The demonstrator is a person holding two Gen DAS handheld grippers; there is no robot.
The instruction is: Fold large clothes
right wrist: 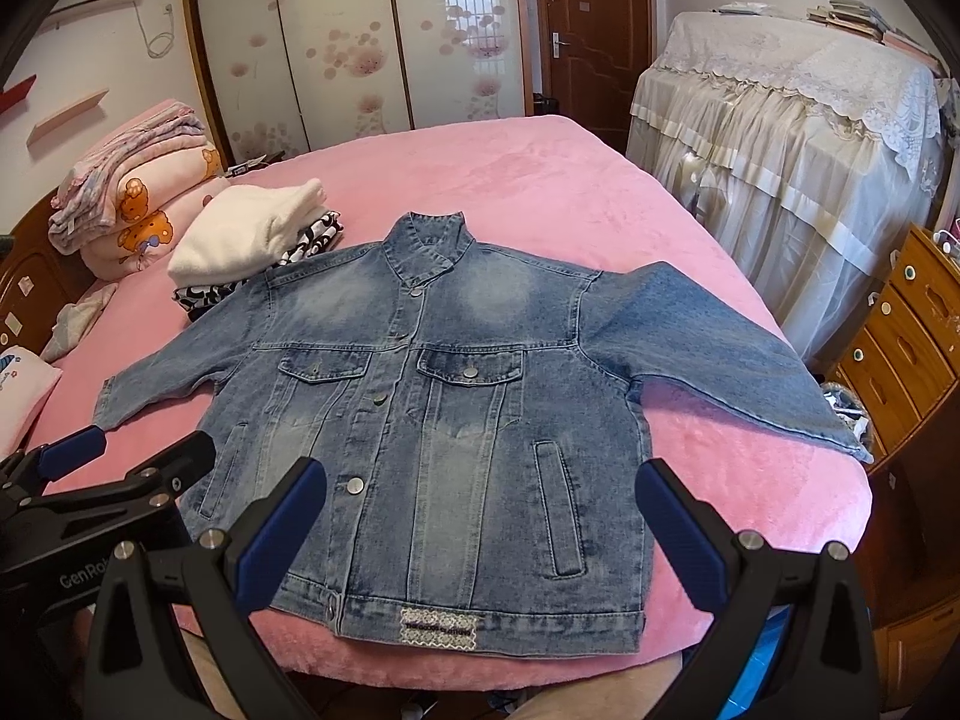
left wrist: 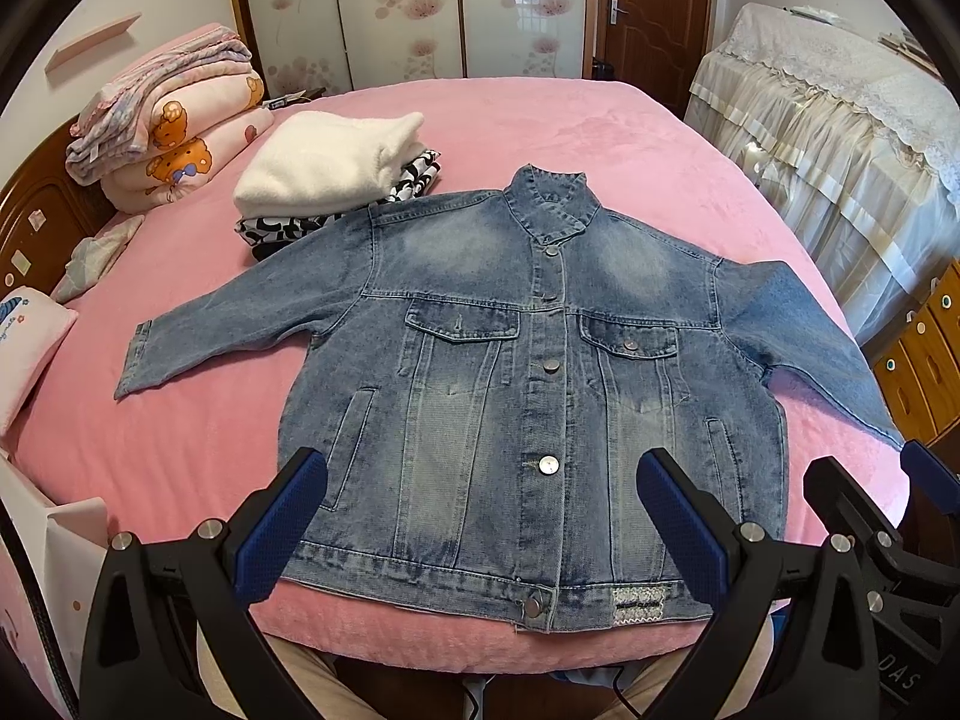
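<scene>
Faded blue denim: the jacket (left wrist: pixel 528 372) lies face up, buttoned and spread flat on the pink bed (left wrist: pixel 630 132), collar toward the far side, hem at the near edge, both sleeves stretched outward. The right sleeve (right wrist: pixel 732 354) runs off toward the wooden drawers (right wrist: pixel 900 348). Above the hem hang both tools: the left gripper (left wrist: pixel 480 516) with jaws spread wide and holding nothing, the right gripper (right wrist: pixel 480 522) likewise wide apart and empty, neither touching the cloth. Beyond the jacket's left shoulder sits a folded white fleece (left wrist: pixel 324 162) on a black-and-white garment (left wrist: pixel 282 231); stacked quilts (left wrist: pixel 174 132) lie by the headboard.
</scene>
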